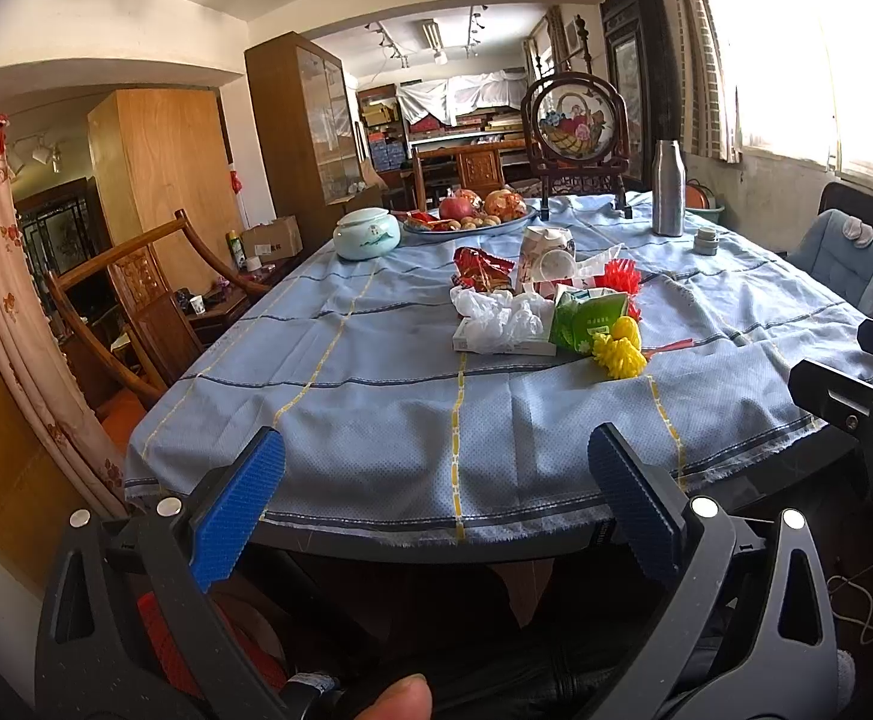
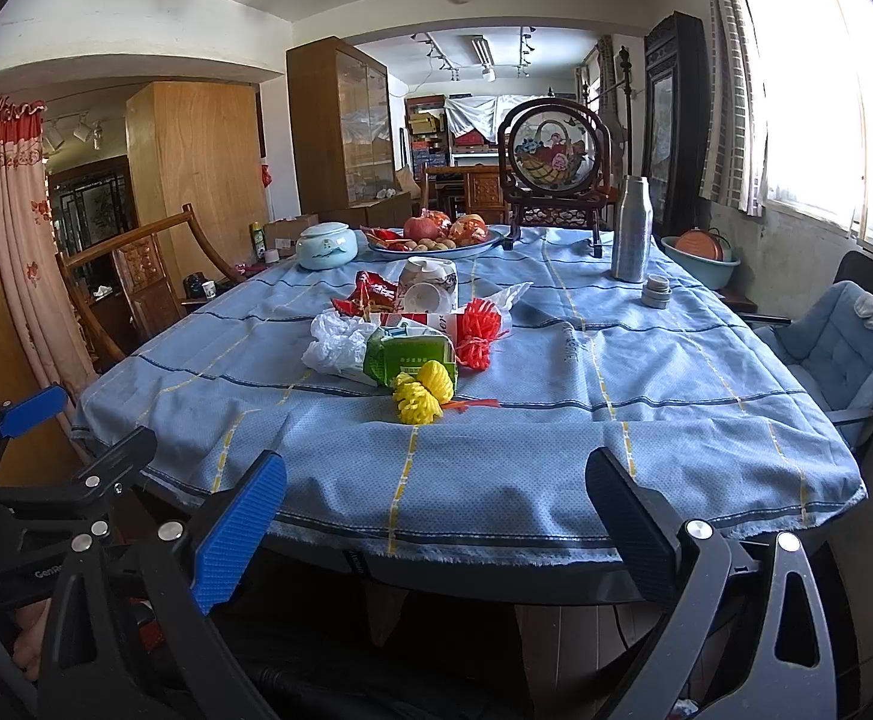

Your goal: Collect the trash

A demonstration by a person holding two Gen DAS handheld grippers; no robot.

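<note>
window bright, right | cabinet wooden | chair carved, left

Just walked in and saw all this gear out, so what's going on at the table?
A person holds a gripper in each hand at the near edge of the table. Both the left gripper and right gripper are open and empty. The trash pile is untouched mid-table: a white plastic bag, green carton, yellow net, red net and red snack wrapper. Collecting has not begun.
</note>
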